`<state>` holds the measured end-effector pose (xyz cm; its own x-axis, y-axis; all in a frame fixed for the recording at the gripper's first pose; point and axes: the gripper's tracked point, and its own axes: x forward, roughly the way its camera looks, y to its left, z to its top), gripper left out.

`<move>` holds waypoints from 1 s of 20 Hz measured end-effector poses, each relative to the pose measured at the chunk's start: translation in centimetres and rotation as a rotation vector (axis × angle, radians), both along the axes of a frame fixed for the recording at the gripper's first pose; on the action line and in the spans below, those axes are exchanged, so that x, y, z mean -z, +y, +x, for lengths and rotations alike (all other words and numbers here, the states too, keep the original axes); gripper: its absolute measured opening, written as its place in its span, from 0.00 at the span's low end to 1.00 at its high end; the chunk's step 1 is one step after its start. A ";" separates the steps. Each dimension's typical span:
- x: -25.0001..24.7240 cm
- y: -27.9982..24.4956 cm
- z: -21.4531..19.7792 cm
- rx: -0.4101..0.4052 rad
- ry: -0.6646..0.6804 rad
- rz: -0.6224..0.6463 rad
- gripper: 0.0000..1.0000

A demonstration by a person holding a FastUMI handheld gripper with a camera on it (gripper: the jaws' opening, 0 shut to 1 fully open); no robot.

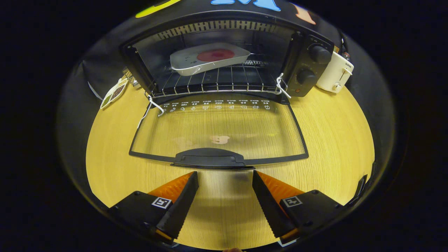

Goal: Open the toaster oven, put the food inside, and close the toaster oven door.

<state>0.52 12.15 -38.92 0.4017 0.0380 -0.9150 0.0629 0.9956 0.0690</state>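
Oven door down flat, food already on the rack, gripper empty.

The gripper [225, 173] hovers over the wooden table [332, 140], fingers spread wide with nothing between them, just short of the door handle [209, 158]. Beyond it, the glass door [217, 129] of the toaster oven [224, 59] lies fully open. Inside, a white dish [206, 59] with red food [215, 55] sits on the wire rack [224, 82]. A white toaster [335, 74] stands beside the oven's knobs [313, 64].

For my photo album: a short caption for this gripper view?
Open gripper before the oven door's handle, food tray already on the rack.
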 end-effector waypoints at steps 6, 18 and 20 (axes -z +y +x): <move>0.5 -0.1 0.3 -0.014 0.027 -0.028 0.99; -3.5 -0.2 0.0 -0.028 -0.048 -0.021 0.99; -4.9 -0.1 0.2 -0.028 -0.080 -0.030 0.99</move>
<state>0.70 12.01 -34.04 0.4728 0.0229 -0.8808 0.0304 0.9986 0.0423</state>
